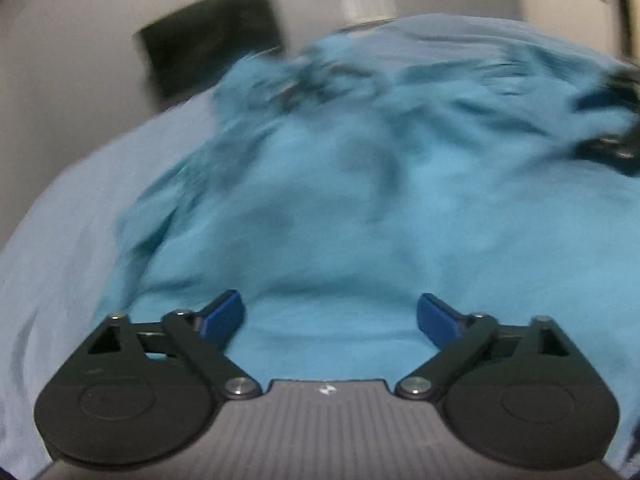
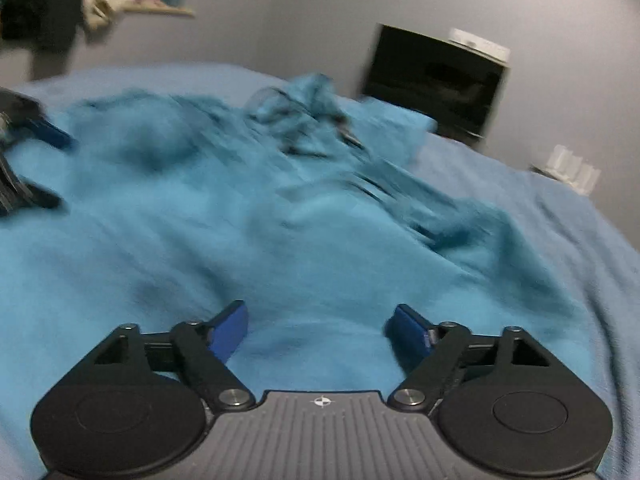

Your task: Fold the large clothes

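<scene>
Both of your tongs stand with jaws spread wide and nothing between the blue pads: the left gripper (image 1: 331,316) and the right gripper (image 2: 316,322) each hang just above the near part of the teal garment (image 1: 360,208), and no fold of cloth is pinched in either one. The garment lies rumpled across the pale blue bed cover (image 1: 60,240), running away from you toward the grey wall, so its long axis goes roughly along the line both grippers point; the bunched, darker end, perhaps collar or sleeves, sits at the far side near the black box (image 2: 432,80) against the wall. The pictures are smeared by motion, so the hem's exact line is hard to make out. What matters for your next move: the near edge lies directly beneath and slightly ahead of each gripper, left and right side by side across the cloth's width, and in the right wrist view you can see the left gripper's blue finger at the far left edge, over the same cloth. Neither hand looks clearly nearer; I judge you should drop both onto the near edge together, then carry it toward the far end
</scene>
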Action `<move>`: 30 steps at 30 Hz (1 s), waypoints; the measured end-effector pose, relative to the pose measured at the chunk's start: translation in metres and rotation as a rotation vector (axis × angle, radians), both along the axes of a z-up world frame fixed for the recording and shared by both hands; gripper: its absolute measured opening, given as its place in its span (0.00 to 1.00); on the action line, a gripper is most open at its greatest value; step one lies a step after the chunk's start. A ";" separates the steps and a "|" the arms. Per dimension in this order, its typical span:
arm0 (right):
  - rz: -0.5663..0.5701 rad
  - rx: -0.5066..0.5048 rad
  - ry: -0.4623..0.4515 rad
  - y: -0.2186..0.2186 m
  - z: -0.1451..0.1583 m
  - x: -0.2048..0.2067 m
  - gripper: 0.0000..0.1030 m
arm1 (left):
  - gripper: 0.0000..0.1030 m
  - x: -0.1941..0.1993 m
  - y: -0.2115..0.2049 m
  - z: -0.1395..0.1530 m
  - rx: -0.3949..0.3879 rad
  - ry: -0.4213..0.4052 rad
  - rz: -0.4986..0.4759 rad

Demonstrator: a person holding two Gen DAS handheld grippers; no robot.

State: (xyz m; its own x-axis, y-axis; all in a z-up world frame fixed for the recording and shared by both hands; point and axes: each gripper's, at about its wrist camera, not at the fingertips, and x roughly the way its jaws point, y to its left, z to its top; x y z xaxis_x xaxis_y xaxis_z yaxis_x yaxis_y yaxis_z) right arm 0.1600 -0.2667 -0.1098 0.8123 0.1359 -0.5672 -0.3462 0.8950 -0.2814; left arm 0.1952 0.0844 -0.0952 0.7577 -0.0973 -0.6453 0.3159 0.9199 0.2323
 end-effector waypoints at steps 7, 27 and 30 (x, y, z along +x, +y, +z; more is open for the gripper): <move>-0.247 0.104 0.003 -0.034 0.019 -0.004 0.78 | 0.97 0.002 0.018 0.002 -0.033 0.014 0.094; -0.296 0.134 0.139 -0.018 0.060 -0.106 0.89 | 1.00 -0.077 -0.044 0.020 -0.058 0.138 0.000; -0.456 0.211 0.075 -0.046 0.076 -0.122 0.83 | 1.00 -0.087 -0.031 0.037 -0.072 0.043 0.108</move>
